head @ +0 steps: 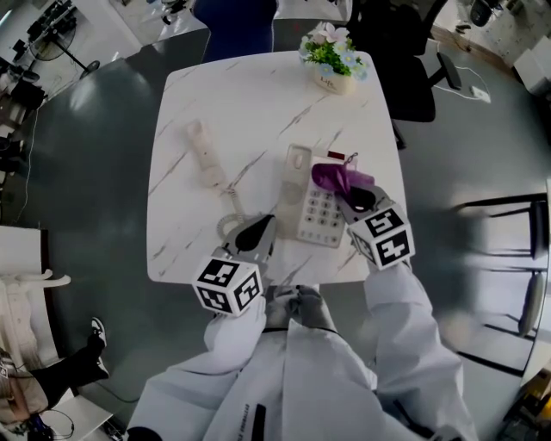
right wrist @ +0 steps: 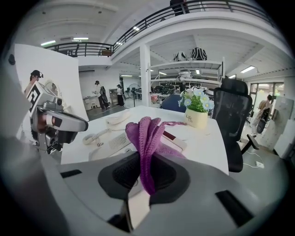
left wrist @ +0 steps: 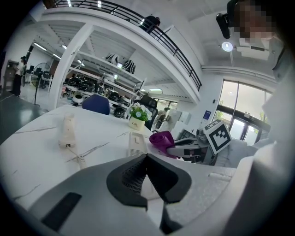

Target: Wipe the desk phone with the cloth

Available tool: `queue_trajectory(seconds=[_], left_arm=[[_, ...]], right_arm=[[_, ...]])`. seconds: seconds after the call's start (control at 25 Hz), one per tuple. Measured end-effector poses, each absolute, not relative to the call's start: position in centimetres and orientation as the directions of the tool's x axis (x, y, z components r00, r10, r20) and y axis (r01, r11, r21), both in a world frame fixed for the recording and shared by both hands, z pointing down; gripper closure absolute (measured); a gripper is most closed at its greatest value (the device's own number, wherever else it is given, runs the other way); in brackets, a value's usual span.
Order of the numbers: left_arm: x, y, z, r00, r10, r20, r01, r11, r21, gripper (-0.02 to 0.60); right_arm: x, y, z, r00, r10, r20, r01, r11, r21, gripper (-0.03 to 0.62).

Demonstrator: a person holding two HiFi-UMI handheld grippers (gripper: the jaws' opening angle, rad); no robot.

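- I find my right gripper (right wrist: 145, 177) clamped on the purple cloth (right wrist: 144, 133), which is bunched over the far right corner of the phone (head: 317, 211).
- My left gripper (left wrist: 146, 157) has its jaws together, empty, just left of the phone's near end.
- Handset (head: 205, 153) lies apart, far left on the table (head: 258, 95).

A white, marble-veined worktop (head: 250, 103) stood on a grey floor (head: 95, 189). A small pot of flowers (head: 333, 60) sat near its far right corner. Beyond the far edge stood a black office chair (head: 409, 69) and a blue chair (head: 237, 26).
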State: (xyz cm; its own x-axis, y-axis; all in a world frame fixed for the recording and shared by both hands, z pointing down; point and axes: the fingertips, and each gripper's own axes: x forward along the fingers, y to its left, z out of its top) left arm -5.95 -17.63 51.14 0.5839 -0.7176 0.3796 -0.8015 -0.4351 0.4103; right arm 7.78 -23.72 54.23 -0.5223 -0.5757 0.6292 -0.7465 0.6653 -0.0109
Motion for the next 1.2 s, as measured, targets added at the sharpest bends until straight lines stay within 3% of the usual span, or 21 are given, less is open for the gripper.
queue_trajectory(seconds=[1.2], left_arm=[[-5.0,-15.5,51.1,0.609,-0.694,0.383,-0.786,-0.462,0.412,0.584]], right_arm=[[6.9,-18.9,55.5,-0.544,-0.511,0.666,-0.725,0.685,-0.067,0.553]])
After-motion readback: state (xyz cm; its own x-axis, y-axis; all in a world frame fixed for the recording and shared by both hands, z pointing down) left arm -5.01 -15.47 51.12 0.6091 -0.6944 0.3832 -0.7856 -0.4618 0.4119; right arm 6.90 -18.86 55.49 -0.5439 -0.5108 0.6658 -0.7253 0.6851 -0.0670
